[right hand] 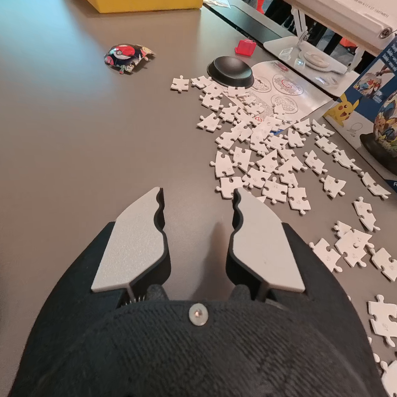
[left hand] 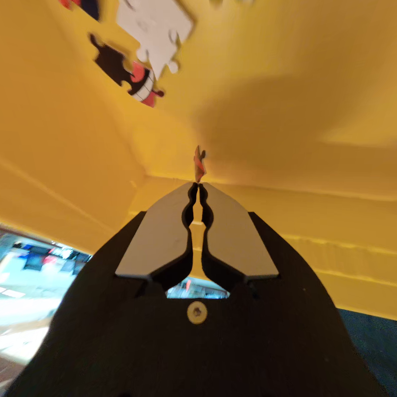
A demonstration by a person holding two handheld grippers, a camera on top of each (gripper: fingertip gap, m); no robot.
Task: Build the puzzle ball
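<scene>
In the left wrist view my left gripper (left hand: 198,184) is shut on a thin puzzle piece (left hand: 199,165), seen edge-on, inside a yellow box (left hand: 279,75). Two more pieces lie on the box floor, one white side up (left hand: 156,32) and one printed side up (left hand: 129,73). In the right wrist view my right gripper (right hand: 197,193) is open and empty, low over the grey table (right hand: 86,139). A partly joined curved section of the ball (right hand: 126,57) lies far left. Many white face-down pieces (right hand: 264,159) are spread to the right of my gripper.
A black round stand (right hand: 231,72) and an instruction sheet (right hand: 285,92) lie behind the pieces. The puzzle's printed carton (right hand: 369,111) stands at the right edge. A small red object (right hand: 246,47) and the yellow box (right hand: 146,6) sit at the far side.
</scene>
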